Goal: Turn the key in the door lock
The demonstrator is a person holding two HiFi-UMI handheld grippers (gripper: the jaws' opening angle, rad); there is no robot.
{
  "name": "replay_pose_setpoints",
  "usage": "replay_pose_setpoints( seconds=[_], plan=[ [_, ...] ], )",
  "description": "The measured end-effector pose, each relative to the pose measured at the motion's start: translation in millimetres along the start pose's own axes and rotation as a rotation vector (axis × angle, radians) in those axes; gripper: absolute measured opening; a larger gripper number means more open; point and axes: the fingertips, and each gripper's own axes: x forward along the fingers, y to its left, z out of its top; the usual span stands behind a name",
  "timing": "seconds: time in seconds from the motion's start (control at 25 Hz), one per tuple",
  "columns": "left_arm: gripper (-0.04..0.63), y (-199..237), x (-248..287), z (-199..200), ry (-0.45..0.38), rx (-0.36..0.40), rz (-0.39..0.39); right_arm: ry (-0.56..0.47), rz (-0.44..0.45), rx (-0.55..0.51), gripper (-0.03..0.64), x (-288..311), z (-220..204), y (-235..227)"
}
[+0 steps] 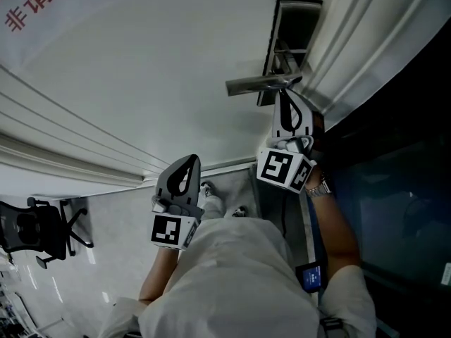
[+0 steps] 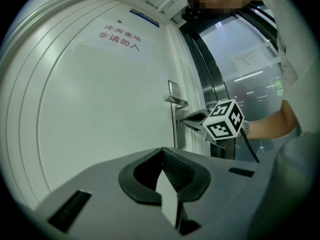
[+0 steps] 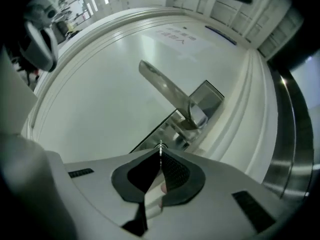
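Note:
A white door (image 1: 141, 69) carries a silver lever handle (image 1: 261, 84) above a metal lock plate (image 3: 161, 132). My right gripper (image 1: 285, 98) points at the lock just under the handle. Its jaws are shut, and a thin silver key edge (image 3: 160, 147) shows between the tips at the keyhole. From the left gripper view the right gripper (image 2: 187, 120) reaches the door edge below the handle (image 2: 175, 100). My left gripper (image 1: 187, 162) hangs lower and to the left, away from the door, shut with nothing in it.
A red-lettered sign (image 2: 119, 37) is on the door's upper part. Dark glass panels (image 1: 402, 189) stand right of the door frame. A black office chair (image 1: 42, 231) stands on the floor at the left. The person's shoe (image 1: 211, 204) is near the door's foot.

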Motion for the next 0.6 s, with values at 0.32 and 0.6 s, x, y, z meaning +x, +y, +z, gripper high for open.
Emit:
replay_pose_setpoints(
  seconds=[0.32,0.6],
  plan=[
    [0.006,-8.1,1.6,-4.3,-0.002,-0.010,-0.024,0.028,0.310,1.144,0.018,5.8,-6.0,-11.4],
    [0.005,-10.0,-3.3,-6.2,0.003,-0.008,-0.028,0.044,0.343,1.612,0.018,6.4,-13.2,-11.3]
  ],
)
